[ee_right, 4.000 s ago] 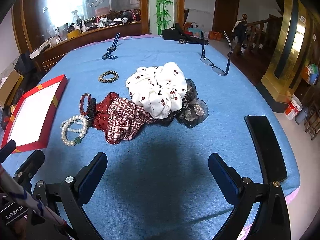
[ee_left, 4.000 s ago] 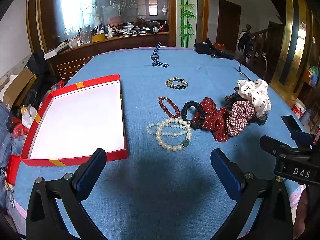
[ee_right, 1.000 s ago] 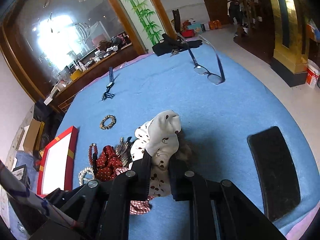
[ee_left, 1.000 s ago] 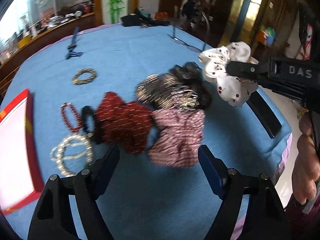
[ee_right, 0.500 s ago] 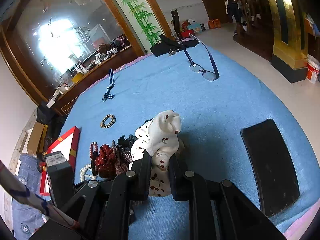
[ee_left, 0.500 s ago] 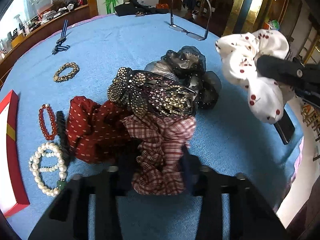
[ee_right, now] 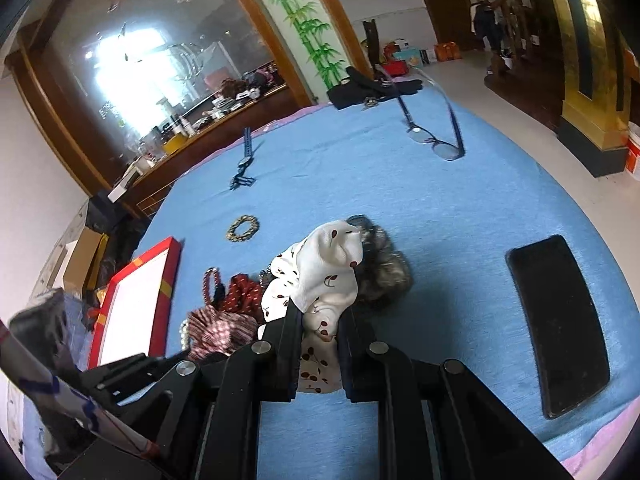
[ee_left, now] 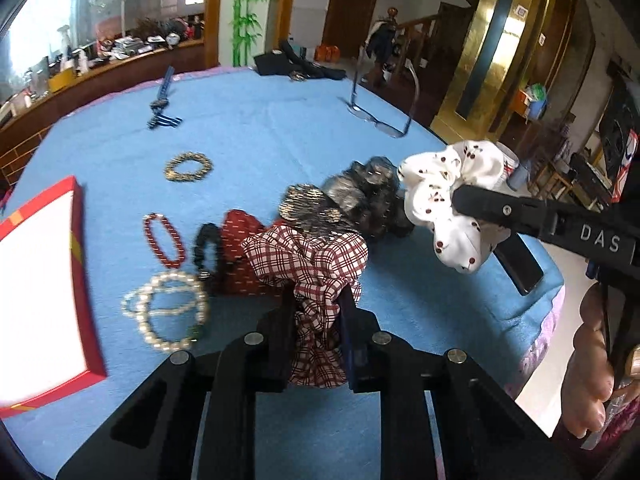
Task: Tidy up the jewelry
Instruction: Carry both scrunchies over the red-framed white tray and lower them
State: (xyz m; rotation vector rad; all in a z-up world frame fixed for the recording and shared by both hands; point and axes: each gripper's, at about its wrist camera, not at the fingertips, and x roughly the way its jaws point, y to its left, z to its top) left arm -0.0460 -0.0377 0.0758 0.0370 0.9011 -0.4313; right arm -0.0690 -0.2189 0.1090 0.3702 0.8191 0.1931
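While left claw (ee_left: 318, 312) grips plaid scrunchie (ee_left: 312, 264), right claw (ee_right: 318, 330) grips white scrunchie (ee_right: 320, 276).

The only text that can be read is "DAS", in pale capital letters on the black body of the right gripper (ee_left: 456, 196). It shows in the left wrist view, at the right side, just behind the long black finger that reaches in toward the white scrunchie (ee_left: 448, 196) with the red cherry print. The letters stand in one line along the side of the gripper body, a little tilted.

In the right wrist view no word, number or sign is readable. The bottles and boxes on the far wooden counter (ee_right: 208, 116) ahead of the tool may carry labels, but they are too small and blurred to read.
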